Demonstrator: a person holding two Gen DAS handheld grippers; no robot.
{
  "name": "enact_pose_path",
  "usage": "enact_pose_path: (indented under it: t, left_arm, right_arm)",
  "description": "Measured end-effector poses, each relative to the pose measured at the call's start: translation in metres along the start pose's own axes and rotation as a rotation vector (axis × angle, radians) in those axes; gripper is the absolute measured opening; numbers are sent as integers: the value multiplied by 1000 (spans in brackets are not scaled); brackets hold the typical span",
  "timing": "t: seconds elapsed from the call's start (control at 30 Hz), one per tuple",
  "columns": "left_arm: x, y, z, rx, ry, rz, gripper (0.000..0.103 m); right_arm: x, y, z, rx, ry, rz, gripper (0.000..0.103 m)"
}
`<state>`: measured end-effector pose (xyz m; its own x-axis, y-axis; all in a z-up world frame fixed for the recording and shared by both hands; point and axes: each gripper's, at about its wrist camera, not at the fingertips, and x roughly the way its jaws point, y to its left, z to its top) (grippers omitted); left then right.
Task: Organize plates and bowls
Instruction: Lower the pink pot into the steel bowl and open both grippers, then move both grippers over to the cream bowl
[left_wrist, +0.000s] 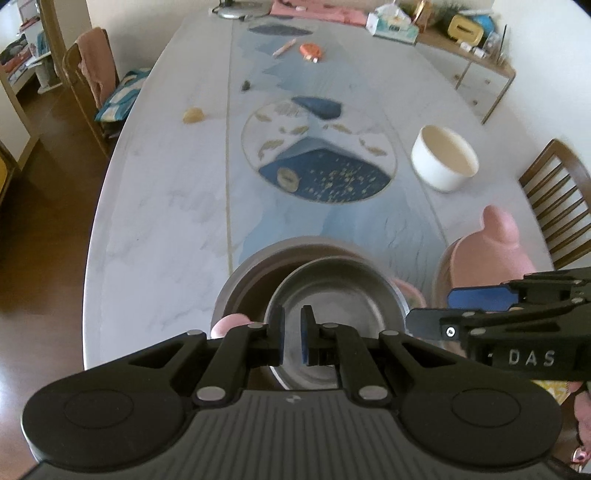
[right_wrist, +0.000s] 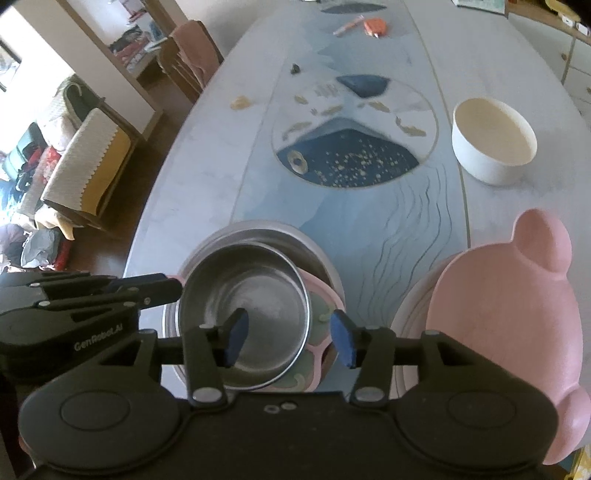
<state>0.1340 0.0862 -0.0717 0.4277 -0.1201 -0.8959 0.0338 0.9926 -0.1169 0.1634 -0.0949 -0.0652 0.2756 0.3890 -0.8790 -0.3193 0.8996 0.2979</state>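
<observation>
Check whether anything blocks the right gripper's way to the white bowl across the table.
Nothing visible does. The right gripper hangs open above the steel bowl. Bare table lies between it and the white bowl, and the pink bear-shaped plate sits off to the right.

A home dining room. A long oval dining table (left_wrist: 155, 192) with a painted top is flanked by wooden chairs (left_wrist: 561, 206), one draped with a pink towel (left_wrist: 96, 62). A sideboard (left_wrist: 480, 74) holds household clutter, and a cloth-covered sofa (right_wrist: 85, 162) sits beyond.

Pink plate (right_wrist: 509, 317) partly cut off
</observation>
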Motion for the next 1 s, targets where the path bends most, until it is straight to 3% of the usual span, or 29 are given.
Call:
enact_pose_path:
  t: [0.33,0.63,0.7,0.83,1.0]
  left_arm:
    - [-23,-16,7,35,-88,-36,8]
    - [-34,-44,26,86,-162,-63,11]
    - [-34,-53,34,96,-177,-73,16]
    - [-30,-75,49,111,-221,-84,73]
    - [-13,-108,74,143,-231,-97,76]
  right_arm:
    - [-37,1,-2,-78,-105,12,61]
    - [-67,-21,10,-87,-200,-13,64]
    - [-75,-30,14,-87,-221,-27,64]
    - [-90,-59,24,-77,-265,-66,71]
    - [-106,-107,42,-35,-309,-110,77]
